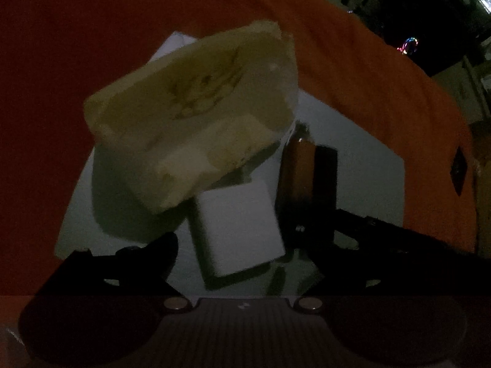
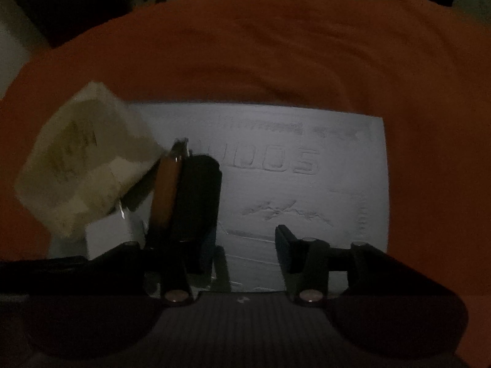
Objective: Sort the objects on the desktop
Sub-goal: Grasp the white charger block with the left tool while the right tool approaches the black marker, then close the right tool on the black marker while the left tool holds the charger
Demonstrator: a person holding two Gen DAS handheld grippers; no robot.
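Dim frames. A tissue pack (image 1: 190, 113) fills the upper centre of the left wrist view and sits at mid left in the right wrist view — soft, light, crinkly plastic wrap, so it will squash and may slip; best taken across its short sides, not by a corner. Below it, a small white cube (image 1: 239, 230), probably a charger: rigid, smooth, light, flat faces give a good pinch. Just right of the cube, an orange-and-black lighter-like thing (image 1: 307, 178) stands on end — stiff, narrow, tips easily; grip its flat sides low. All three rest on a white flat box (image 2: 307, 184) laid on the orange cloth (image 2: 245, 46) over the tabletop.

Left gripper (image 1: 245, 257): jaws spread, cube between them, not visibly pinched. Right gripper (image 2: 242, 245): jaws spread wide, nothing held, the lighter-like thing just by its left finger.
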